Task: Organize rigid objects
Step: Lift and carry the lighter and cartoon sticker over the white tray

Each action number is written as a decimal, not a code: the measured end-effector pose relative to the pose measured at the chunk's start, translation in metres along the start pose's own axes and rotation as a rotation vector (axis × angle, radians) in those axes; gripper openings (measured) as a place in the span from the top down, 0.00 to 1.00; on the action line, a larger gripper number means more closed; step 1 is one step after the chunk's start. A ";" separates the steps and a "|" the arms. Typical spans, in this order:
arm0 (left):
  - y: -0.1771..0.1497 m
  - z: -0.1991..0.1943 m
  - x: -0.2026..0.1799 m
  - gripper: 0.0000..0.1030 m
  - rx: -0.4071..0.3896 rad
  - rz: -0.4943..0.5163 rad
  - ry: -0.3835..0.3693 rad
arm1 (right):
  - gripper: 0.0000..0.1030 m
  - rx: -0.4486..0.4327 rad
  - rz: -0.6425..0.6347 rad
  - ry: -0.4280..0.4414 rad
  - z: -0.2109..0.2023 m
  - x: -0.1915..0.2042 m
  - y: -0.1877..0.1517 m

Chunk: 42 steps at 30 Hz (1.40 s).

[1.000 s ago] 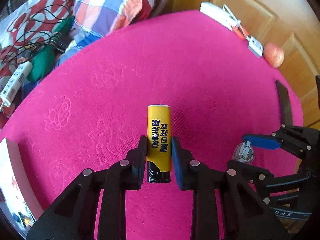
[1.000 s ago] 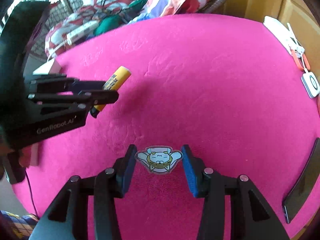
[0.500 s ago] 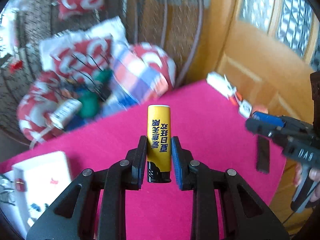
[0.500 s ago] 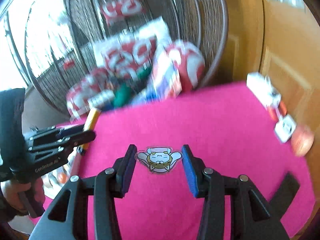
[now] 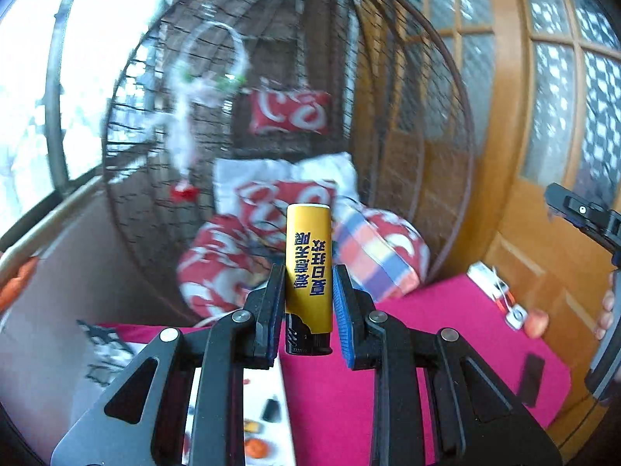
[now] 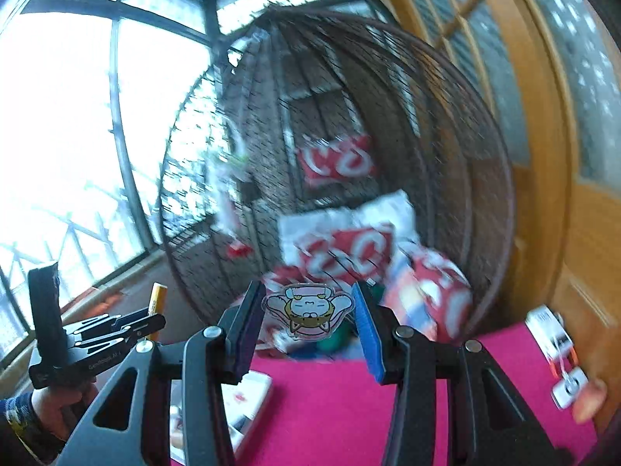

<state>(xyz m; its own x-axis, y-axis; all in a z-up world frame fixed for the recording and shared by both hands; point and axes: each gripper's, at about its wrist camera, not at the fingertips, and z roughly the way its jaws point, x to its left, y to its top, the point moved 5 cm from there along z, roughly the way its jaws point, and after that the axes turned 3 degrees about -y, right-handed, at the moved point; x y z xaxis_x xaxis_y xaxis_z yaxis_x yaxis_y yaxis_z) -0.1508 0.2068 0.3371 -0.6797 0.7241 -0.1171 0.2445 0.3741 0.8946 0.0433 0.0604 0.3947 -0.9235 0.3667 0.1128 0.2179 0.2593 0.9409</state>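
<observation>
Both loads are carried above the pink table (image 5: 446, 349). The left gripper (image 5: 308, 303) pinches the yellow lighter (image 5: 308, 256) lengthwise along its fingers; the right gripper (image 6: 308, 310) clamps the cartoon charm (image 6: 306, 308). The white tray (image 5: 268, 404), blurred, probably lies nearer the left.

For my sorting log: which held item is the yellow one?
The lighter in the left tongs; the right tongs hold a flat cartoon charm.
</observation>
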 end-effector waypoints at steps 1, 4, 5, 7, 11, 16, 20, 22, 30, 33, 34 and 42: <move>0.001 -0.010 0.011 0.77 -0.010 -0.012 0.020 | 0.56 -0.007 -0.003 0.019 0.001 0.007 0.003; -0.003 -0.030 0.037 0.77 -0.026 -0.040 0.069 | 0.56 -0.013 -0.015 0.066 0.006 0.028 0.006; -0.005 -0.037 0.046 0.77 -0.026 -0.049 0.084 | 0.56 -0.011 -0.018 0.076 0.009 0.033 0.005; -0.010 -0.045 0.057 0.77 -0.025 -0.067 0.107 | 0.56 0.000 -0.018 0.099 0.016 0.043 0.004; -0.022 -0.058 0.080 0.77 -0.009 -0.103 0.136 | 0.56 0.022 -0.011 0.132 0.022 0.059 0.000; -0.030 -0.071 0.095 0.77 -0.012 -0.124 0.150 | 0.56 0.034 -0.026 0.145 0.025 0.079 -0.003; -0.029 -0.077 0.104 0.77 -0.020 -0.130 0.151 | 0.56 0.041 -0.031 0.155 0.030 0.092 -0.005; -0.031 -0.080 0.109 0.77 -0.020 -0.130 0.153 | 0.56 0.043 -0.034 0.160 0.033 0.099 -0.006; -0.039 -0.083 0.133 0.77 0.005 -0.138 0.154 | 0.56 0.074 -0.021 0.179 0.049 0.123 -0.019; -0.041 -0.086 0.143 0.77 0.010 -0.141 0.154 | 0.56 0.086 -0.013 0.185 0.055 0.133 -0.024; -0.042 -0.087 0.147 0.77 0.011 -0.139 0.155 | 0.56 0.089 -0.011 0.188 0.057 0.136 -0.025; -0.045 -0.089 0.177 0.77 0.028 -0.133 0.154 | 0.56 0.107 0.001 0.198 0.075 0.166 -0.037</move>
<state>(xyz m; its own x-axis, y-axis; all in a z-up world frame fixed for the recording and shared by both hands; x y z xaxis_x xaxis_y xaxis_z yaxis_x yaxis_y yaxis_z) -0.3438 0.2669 0.3145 -0.8047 0.5706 -0.1641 0.1629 0.4780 0.8631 -0.0944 0.1783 0.3550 -0.9649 0.1870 0.1845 0.2416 0.3565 0.9025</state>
